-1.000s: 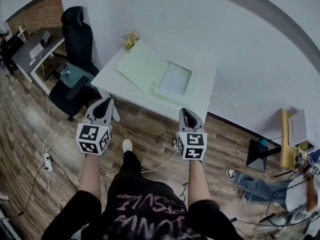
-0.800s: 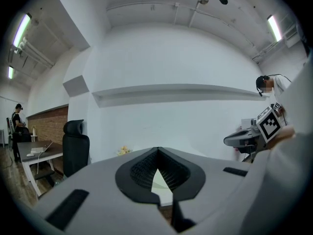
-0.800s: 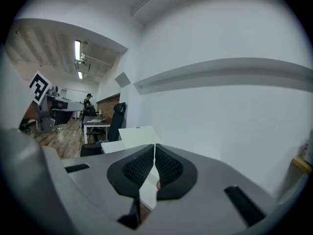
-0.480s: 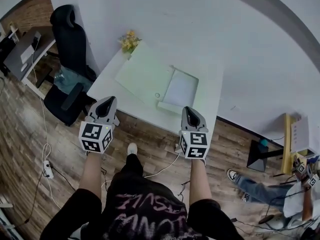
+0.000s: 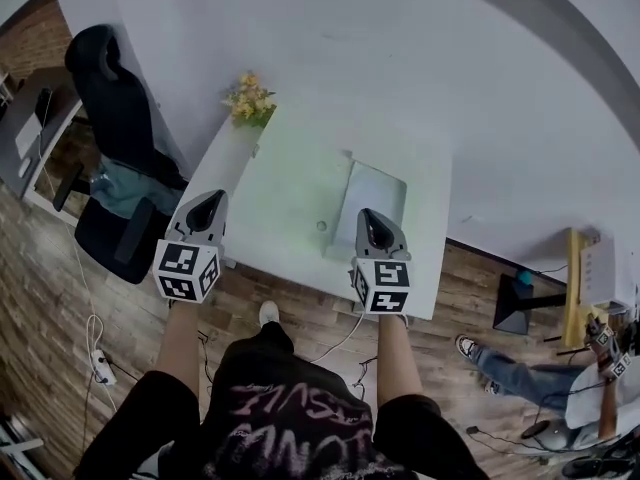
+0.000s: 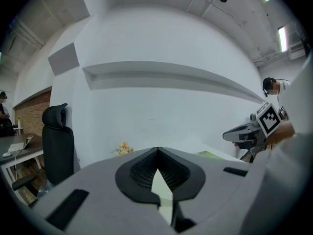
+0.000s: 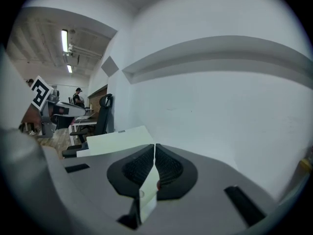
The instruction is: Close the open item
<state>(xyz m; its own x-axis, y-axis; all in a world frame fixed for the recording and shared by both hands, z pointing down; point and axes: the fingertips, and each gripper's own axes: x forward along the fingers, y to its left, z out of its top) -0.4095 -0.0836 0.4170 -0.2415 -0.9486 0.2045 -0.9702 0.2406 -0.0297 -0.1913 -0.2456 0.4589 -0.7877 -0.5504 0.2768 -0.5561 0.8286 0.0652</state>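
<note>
Since a second ago the tabletop [image 5: 290, 168] has drawn in beneath the person; the open item [image 5: 380, 190] lies flat on it, long axis running away, just ahead of the right hand-held gripper [image 5: 370, 218]; the left hand-held gripper [image 5: 207, 208] is farther off; both have jaws together, empty.

No words, numbers or brand names can be read anywhere in the room. Pink lettering across the person's black shirt [image 5: 285, 423] appears upside down and too blurred to make out.

yellow flowers [image 5: 248, 100] stood on the white table's [image 5: 290, 218] far left corner, black office chair [image 5: 115, 118] left of the table, yellow shelf [image 5: 573, 283] and a seated person's legs [image 5: 500, 368] to its right
</note>
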